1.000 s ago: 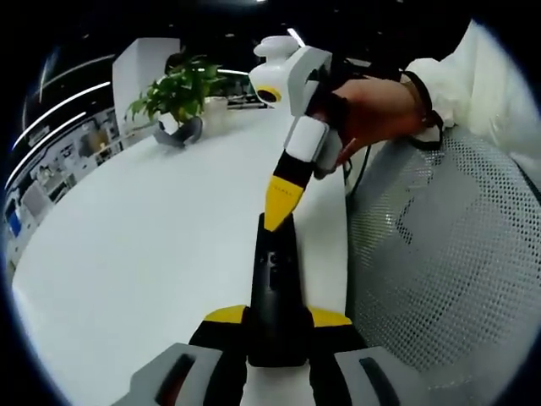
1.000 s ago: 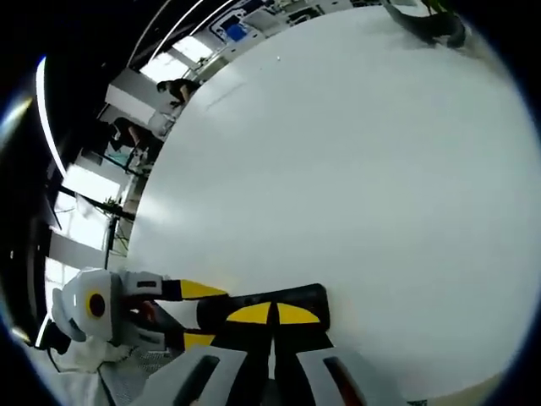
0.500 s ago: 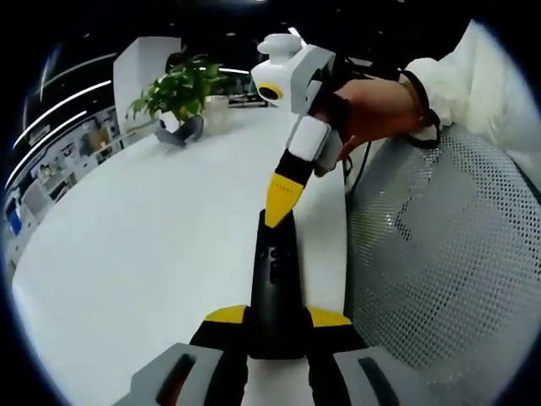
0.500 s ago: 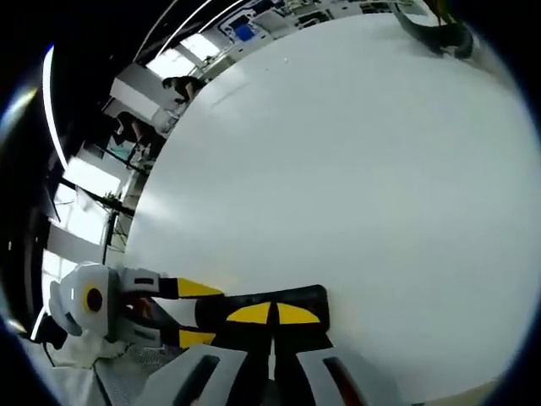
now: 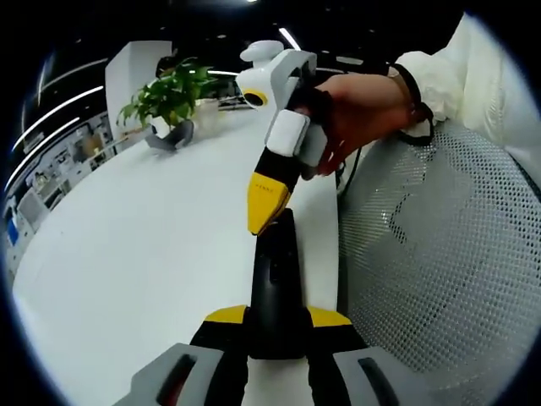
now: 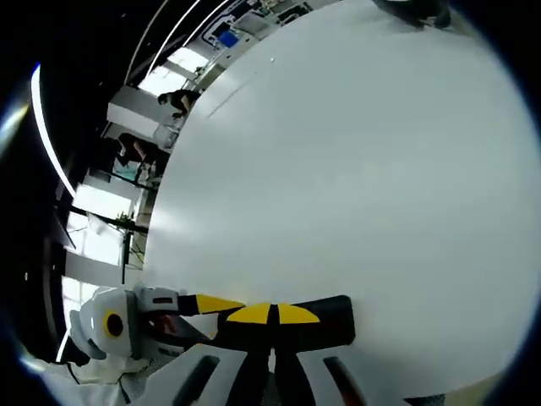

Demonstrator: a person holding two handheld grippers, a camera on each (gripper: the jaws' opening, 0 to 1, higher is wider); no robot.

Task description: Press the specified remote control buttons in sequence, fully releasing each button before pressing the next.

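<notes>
Two grippers, left gripper [image 5: 277, 326] fingers clamping black remote [image 5: 276, 279], right gripper [image 5: 264, 211] fingers closed together, tips at remote's far end

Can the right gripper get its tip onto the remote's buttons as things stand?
Probably yes. The right gripper, jaws shut, has its tip right over the remote that the left gripper holds, with nothing between them.

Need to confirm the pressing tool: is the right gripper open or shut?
Shut. The right gripper's yellow tips meet with no gap, poised over the black remote that the left gripper clamps.
</notes>
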